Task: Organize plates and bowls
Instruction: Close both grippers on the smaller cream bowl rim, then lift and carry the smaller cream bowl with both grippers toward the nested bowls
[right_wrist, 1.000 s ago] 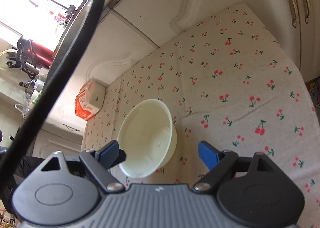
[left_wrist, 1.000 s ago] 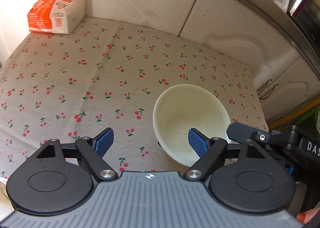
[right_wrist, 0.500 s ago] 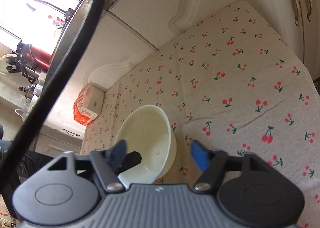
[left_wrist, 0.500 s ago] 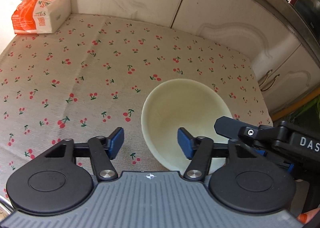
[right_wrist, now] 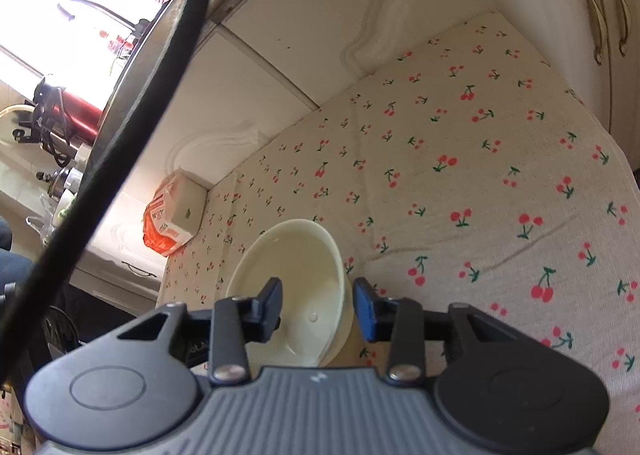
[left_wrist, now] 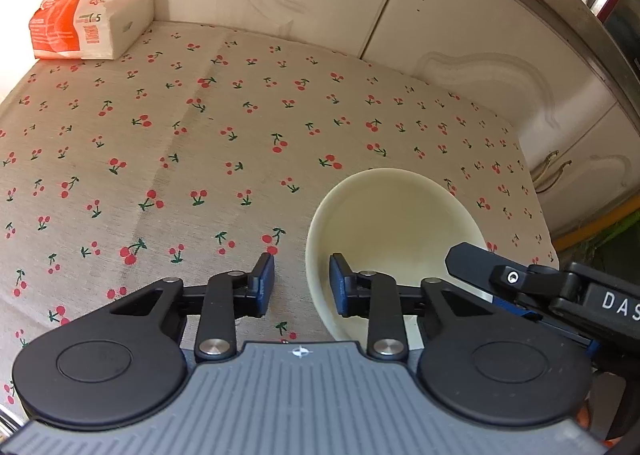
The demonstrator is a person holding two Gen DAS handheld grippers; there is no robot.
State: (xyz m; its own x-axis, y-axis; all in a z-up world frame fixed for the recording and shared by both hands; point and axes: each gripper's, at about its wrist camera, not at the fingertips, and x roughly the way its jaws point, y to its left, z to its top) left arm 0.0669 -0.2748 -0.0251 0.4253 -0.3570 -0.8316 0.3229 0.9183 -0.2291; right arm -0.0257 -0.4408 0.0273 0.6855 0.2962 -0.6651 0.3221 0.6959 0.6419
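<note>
A cream bowl stands on the cherry-print tablecloth. My left gripper straddles the bowl's left rim, one pad outside and one inside, with a gap still showing between pad and rim. My right gripper straddles the bowl's right rim in the same way, its jaws partly closed and not touching the wall. The right gripper's finger shows in the left wrist view at the bowl's right side. No plates are in view.
An orange and white packet lies at the table's far left corner against white cabinet doors. Cabinet handles are beyond the table's right end. A black cable crosses the right wrist view. A countertop with kitchenware is above.
Both grippers have narrowed their jaws around opposite sides of the bowl's rim. The left gripper's view shifted slightly, and the right gripper moved in closer over the bowl.
</note>
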